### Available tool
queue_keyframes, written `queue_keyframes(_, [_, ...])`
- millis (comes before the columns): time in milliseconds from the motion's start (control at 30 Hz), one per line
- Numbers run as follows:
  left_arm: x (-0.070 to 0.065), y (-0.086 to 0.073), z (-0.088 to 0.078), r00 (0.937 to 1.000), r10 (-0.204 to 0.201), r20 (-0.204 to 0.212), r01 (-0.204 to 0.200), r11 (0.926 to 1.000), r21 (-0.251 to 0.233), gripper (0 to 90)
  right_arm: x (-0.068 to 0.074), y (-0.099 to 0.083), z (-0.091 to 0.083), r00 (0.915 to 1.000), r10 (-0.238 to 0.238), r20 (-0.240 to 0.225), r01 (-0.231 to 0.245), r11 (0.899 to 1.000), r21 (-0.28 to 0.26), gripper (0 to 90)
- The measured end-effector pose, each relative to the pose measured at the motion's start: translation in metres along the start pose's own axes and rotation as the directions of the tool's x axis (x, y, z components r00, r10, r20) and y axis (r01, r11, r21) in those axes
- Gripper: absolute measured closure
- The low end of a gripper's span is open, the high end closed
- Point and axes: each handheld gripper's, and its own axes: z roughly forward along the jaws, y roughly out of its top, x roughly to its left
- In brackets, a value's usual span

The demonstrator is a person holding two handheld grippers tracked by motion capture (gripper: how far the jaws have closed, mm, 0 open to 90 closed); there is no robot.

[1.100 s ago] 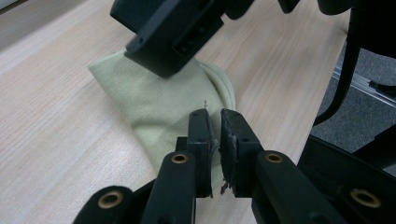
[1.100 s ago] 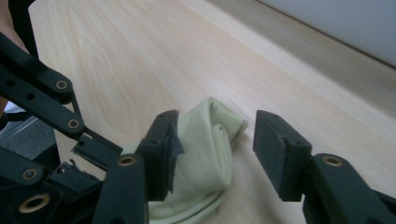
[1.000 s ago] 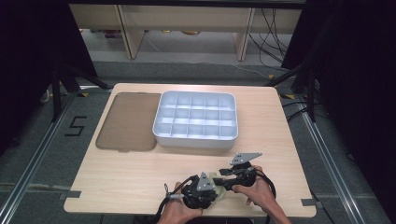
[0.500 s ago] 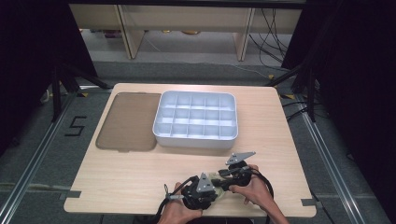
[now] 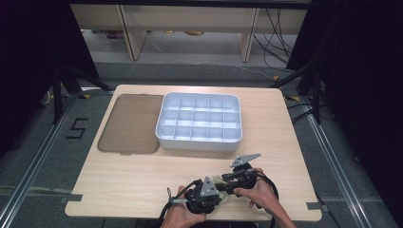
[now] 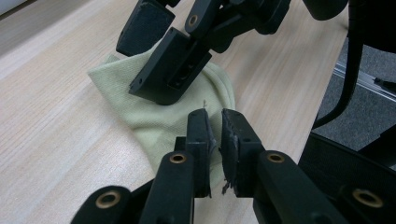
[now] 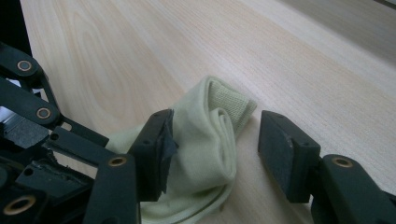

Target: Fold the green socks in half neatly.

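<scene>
A white tray with many small square compartments stands in the far middle of the wooden table; the compartments look empty. Just to its left a flat brown lid lies on the table, close beside the tray.

At the near edge of the table, a pale green sock lies folded, between the two grippers. The left gripper has its jaws almost together, and they pinch the near edge of the sock. The right gripper has its jaws apart around the folded part of the sock: one pad touches the cloth, the other stands free beside it.

The table is of light wood grain. Around it is a grey floor with a mark "5" at the left, black stands, cables and light wooden furniture at the far side.
</scene>
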Motion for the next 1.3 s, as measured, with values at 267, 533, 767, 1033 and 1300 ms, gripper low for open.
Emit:
queue_keyframes(267, [-0.001,0.0,-0.001,0.9999,-0.011,0.007,0.011,0.9999,-0.004,78.1,0.005,-0.002,0.004,0.9998,-0.019,0.004,0.019,1.0,0.003,56.0])
queue_keyframes(533, [0.006,-0.006,-0.03,0.9924,-0.099,0.073,0.105,0.9914,-0.078,65.4,0.004,-0.003,0.005,0.9999,0.001,-0.012,-0.001,1.0,0.0,62.3])
queue_keyframes(767, [0.024,-0.022,-0.056,0.9914,-0.125,0.038,0.128,0.9883,-0.083,59.1,0.004,-0.003,0.004,0.9997,0.011,-0.02,-0.011,1.0,0.0,62.9])
queue_keyframes(1033, [0.038,-0.036,-0.067,0.9832,-0.182,0.004,0.182,0.9811,-0.065,49.8,0.003,-0.004,0.004,0.9996,0.015,-0.022,-0.015,1.0,-0.003,63.5])
queue_keyframes(1300, [0.054,-0.048,-0.076,0.981,-0.189,-0.044,0.187,0.9814,-0.044,39.1,0.002,-0.004,0.005,0.9993,0.02,-0.033,-0.02,1.0,-0.005,64.0])
